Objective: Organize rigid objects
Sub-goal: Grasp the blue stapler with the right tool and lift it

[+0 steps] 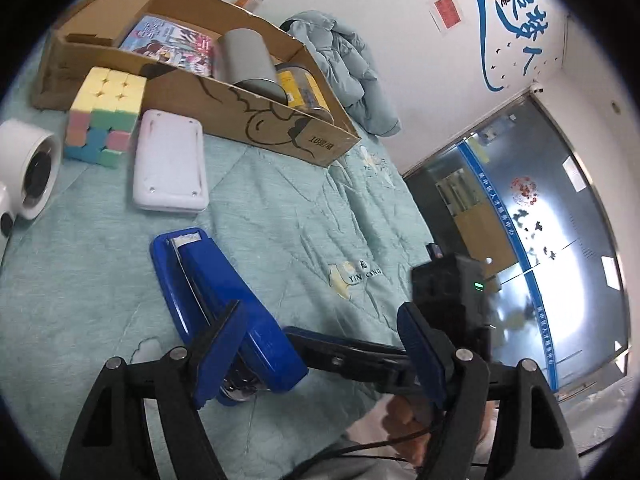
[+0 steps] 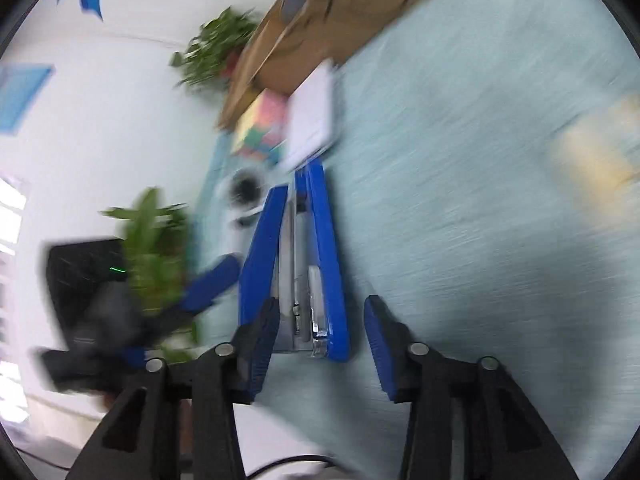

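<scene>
While the blue stapler (image 1: 224, 304) lies on the quilt (image 1: 280, 208), we see both grippers' fingers released: left gripper (image 1: 324, 344); right gripper (image 2: 320, 348).

Even indoor light; left view sharp, right view motion-smeared; glass door (image 1: 560, 216) glares; fisheye edges vignetted

Rigid items, counted:
- stapler (image 1: 224, 304), blue: 1, at 7 o'clock
- puzzle cube (image 1: 105, 114): 1
- white flat case (image 1: 170, 166): 1
- white round device (image 1: 30, 170): 1, at 9 o'clock
- cardboard box (image 1: 256, 118): 1, at 11 o'clock
- cylinders inside: grey cup (image 1: 246, 60) 1, yellow-labelled jar (image 1: 302, 90) 1
- book (image 1: 168, 42): 1
</scene>
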Action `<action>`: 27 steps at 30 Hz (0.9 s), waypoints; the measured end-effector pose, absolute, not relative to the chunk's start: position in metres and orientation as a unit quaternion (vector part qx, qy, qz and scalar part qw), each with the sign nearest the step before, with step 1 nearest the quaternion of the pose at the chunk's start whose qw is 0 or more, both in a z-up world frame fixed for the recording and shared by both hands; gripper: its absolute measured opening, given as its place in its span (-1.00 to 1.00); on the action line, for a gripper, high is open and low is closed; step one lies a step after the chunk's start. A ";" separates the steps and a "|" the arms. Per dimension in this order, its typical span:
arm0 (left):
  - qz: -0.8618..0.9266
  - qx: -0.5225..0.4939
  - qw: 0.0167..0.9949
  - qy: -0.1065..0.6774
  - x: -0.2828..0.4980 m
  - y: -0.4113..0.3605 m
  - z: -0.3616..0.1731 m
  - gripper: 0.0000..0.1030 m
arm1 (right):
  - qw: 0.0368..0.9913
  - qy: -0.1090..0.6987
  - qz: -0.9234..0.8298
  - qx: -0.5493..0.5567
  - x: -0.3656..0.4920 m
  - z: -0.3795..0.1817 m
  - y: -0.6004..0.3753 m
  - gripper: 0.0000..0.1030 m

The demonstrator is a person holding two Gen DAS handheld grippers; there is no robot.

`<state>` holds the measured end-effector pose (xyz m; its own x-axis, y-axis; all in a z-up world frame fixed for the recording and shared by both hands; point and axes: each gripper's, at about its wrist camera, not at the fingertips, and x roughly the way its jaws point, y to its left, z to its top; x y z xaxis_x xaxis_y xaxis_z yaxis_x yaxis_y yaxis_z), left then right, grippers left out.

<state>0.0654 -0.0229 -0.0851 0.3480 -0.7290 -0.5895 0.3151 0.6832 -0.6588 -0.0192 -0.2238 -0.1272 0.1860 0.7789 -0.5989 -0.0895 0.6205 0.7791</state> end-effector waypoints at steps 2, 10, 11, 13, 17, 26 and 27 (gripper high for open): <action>-0.307 -0.210 0.805 0.461 0.067 -0.021 -0.085 0.49 | 0.731 0.543 0.297 0.285 -0.021 -0.117 -0.234 0.57; -0.244 -0.205 0.793 0.520 0.074 -0.003 -0.109 0.49 | 0.831 0.466 0.293 0.074 -0.041 -0.078 -0.191 0.78; -0.246 -0.219 0.783 0.527 0.073 -0.001 -0.113 0.49 | 0.837 0.462 0.289 0.045 -0.044 -0.079 -0.181 0.73; -0.251 -0.228 0.774 0.535 0.069 -0.001 -0.118 0.49 | 0.850 0.441 0.288 -0.002 -0.062 -0.078 -0.163 0.62; -0.264 -0.240 0.757 0.548 0.064 -0.003 -0.127 0.49 | 0.859 0.426 0.280 -0.046 -0.074 -0.085 -0.142 0.27; -0.274 -0.262 0.739 0.557 0.067 -0.005 -0.138 0.49 | 0.852 0.460 0.247 0.030 -0.052 -0.099 -0.139 -0.13; -0.274 -0.264 0.738 0.558 0.068 -0.005 -0.139 0.49 | 0.848 0.465 0.249 0.048 -0.048 -0.100 -0.143 -0.13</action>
